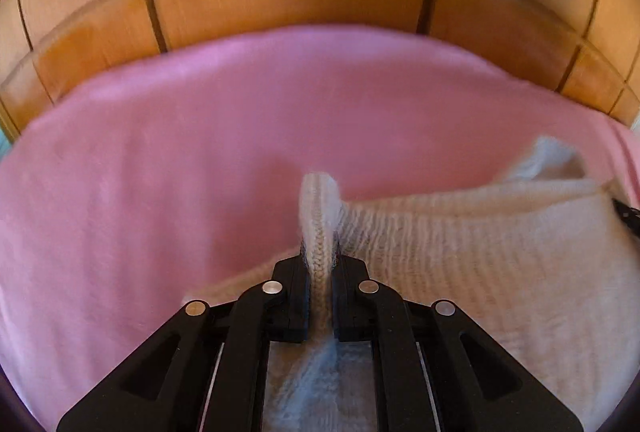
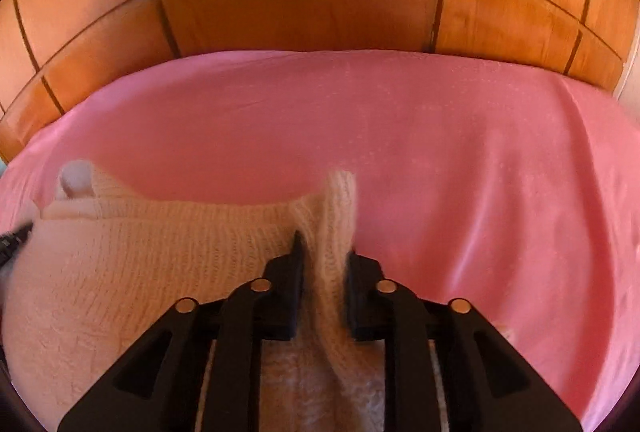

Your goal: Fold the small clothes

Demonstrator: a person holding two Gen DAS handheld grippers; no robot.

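1. A pink sheet [image 2: 400, 136] covers a bed, with a wooden panelled headboard [image 2: 300, 4] behind it; this is the folding surface, and it looks soft and a little rumpled on the right.

2. The left gripper [image 1: 320, 264] is clamped on a ribbed edge of the cream knitted garment [image 1: 460, 252]; the pinched strip stands up between its jaws, and the rest of the knit stretches away to its right.

3. The right gripper [image 2: 323, 260] is likewise closed on a bunched edge of the same garment [image 2: 160, 264]; from here the knit spreads to its left, so the piece hangs stretched between the two tools, just over the sheet.

4. The left view is blurred; I cannot tell whether the lower part of the garment rests on the sheet or hangs clear of it.

5. Risks, as I judge them: the knit is loose and stretchy, so uneven pulling could skew the fold line; each grip holds only a narrow strip, which could slip out if tension rises; the fuzzy yarn may catch on the jaws at release; a small lobe at the far corner [image 2: 76, 178], perhaps a sleeve, might tuck under untidily; the soft sheet could drag and rumple beneath.
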